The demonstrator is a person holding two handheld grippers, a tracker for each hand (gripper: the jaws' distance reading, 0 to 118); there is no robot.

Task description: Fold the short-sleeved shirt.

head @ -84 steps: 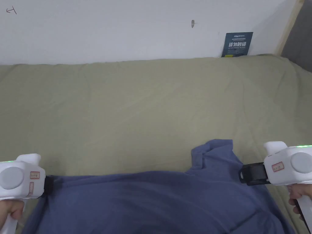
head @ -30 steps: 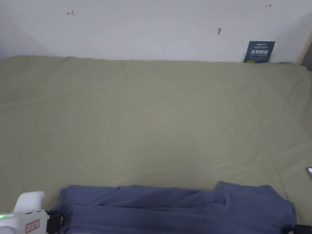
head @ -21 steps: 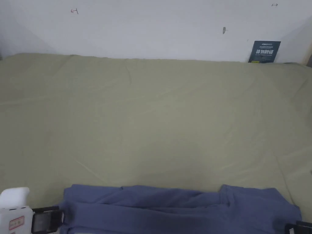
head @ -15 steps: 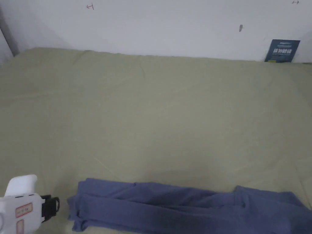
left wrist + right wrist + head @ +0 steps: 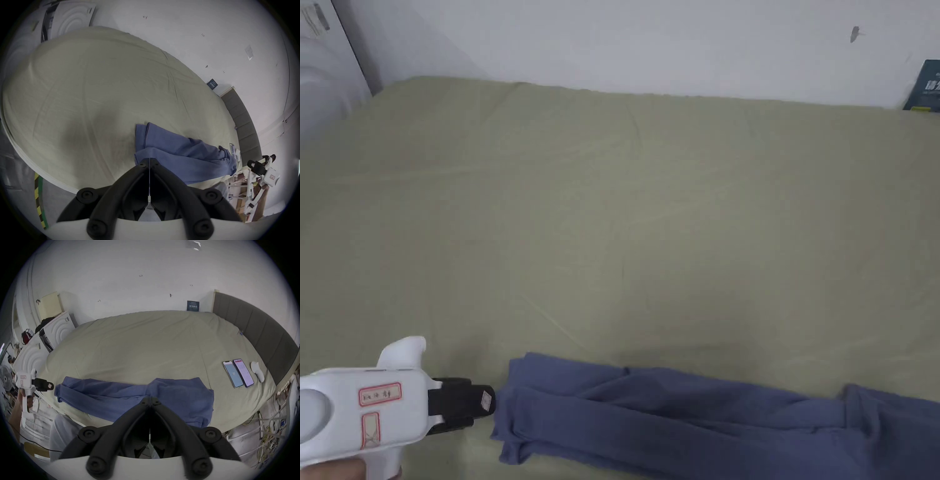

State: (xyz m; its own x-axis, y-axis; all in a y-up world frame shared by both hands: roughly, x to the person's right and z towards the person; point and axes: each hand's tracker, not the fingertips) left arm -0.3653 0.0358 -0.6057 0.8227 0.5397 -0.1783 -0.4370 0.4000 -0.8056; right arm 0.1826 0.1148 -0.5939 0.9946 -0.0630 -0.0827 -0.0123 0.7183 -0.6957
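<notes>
Blue short-sleeved shirt [image 5: 700, 425], folded lengthwise into a long rumpled band, lies along bed's [image 5: 612, 219] near edge; left gripper [image 5: 481, 400] just beside its left end and right gripper [image 5: 150, 400], jaws together, empty.

A wide bed [image 5: 650, 206] covered in a creased olive-green sheet [image 5: 146, 344] stood against a plain white wall [image 5: 625, 37] that bore a few small dark marks. A small dark-blue card [image 5: 193, 305] leaned on the wall at the bed's far edge. A grey padded headboard [image 5: 259, 335] ran along one end. At the other end stood a white panel with raised concentric arcs [image 5: 60, 330]. Yellow-and-black striped tape [image 5: 38, 199] lay on the grey floor [image 5: 19, 191]. The light was even and soft.
</notes>
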